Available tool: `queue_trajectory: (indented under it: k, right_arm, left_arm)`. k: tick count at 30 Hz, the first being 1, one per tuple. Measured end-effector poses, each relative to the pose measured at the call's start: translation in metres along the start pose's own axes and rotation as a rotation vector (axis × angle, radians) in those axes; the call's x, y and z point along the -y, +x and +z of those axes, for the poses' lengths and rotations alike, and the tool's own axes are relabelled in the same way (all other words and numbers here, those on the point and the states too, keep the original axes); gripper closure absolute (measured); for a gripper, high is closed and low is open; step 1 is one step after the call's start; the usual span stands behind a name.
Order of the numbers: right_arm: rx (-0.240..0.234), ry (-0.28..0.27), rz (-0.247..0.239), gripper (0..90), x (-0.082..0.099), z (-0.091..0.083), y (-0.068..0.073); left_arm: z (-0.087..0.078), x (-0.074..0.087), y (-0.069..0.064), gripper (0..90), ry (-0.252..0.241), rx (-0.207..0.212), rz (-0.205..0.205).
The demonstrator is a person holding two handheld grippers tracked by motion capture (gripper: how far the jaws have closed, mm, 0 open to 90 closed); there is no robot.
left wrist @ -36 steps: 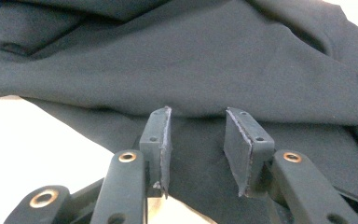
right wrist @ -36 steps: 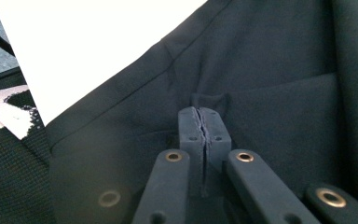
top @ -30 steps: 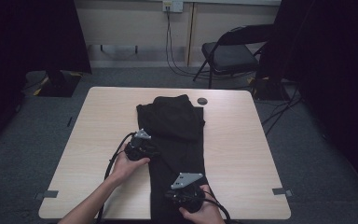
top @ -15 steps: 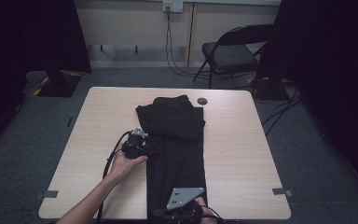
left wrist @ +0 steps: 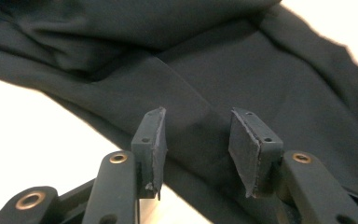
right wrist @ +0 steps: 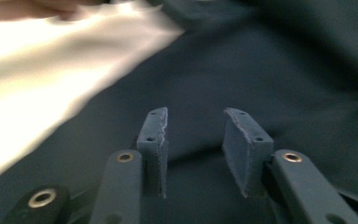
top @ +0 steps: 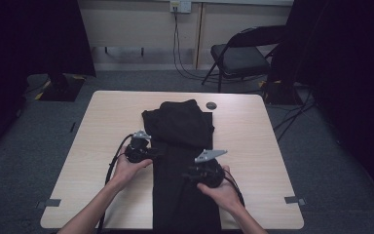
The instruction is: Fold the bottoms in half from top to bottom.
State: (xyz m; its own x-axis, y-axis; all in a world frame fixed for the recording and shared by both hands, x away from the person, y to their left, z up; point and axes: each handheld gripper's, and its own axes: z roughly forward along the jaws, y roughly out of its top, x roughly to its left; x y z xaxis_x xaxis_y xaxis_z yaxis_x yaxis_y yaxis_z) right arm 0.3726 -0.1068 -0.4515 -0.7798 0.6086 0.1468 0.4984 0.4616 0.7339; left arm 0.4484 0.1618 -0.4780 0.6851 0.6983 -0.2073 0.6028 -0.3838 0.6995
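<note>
A black garment (top: 182, 126) lies lengthwise on the light wooden table (top: 102, 126), bunched at the far end and stretched flat to the near edge. My left gripper (top: 155, 155) sits at its left edge, pointing right. Its jaws have just opened a little. In the left gripper view the gripper (left wrist: 196, 116) stands open over the cloth (left wrist: 214, 60) with nothing between the pads. My right gripper (top: 187, 174) hovers over the garment's middle, pointing left. Its jaws have just been opening. The right gripper view shows it (right wrist: 196, 116) open above dark fabric (right wrist: 261, 70), gripping nothing.
A small dark round object (top: 211, 105) lies on the table just past the garment's far right corner. A folding chair (top: 238, 56) and floor cables stand beyond the far edge. Bare tabletop flanks the garment on both sides.
The right gripper drew the garment's near end to the table's front edge, then let go and moved away from that edge over the cloth. The left hand has stayed put.
</note>
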Motion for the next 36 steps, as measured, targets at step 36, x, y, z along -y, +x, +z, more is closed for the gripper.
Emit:
queue_trajectory:
  k: [36]
  right_arm:
    - [0.159, -0.051, 0.067, 48.8, 0.004, -0.063, -0.038]
  left_arm:
    - [-0.007, -0.022, -0.037, 59.1, -0.026, 0.085, 0.114]
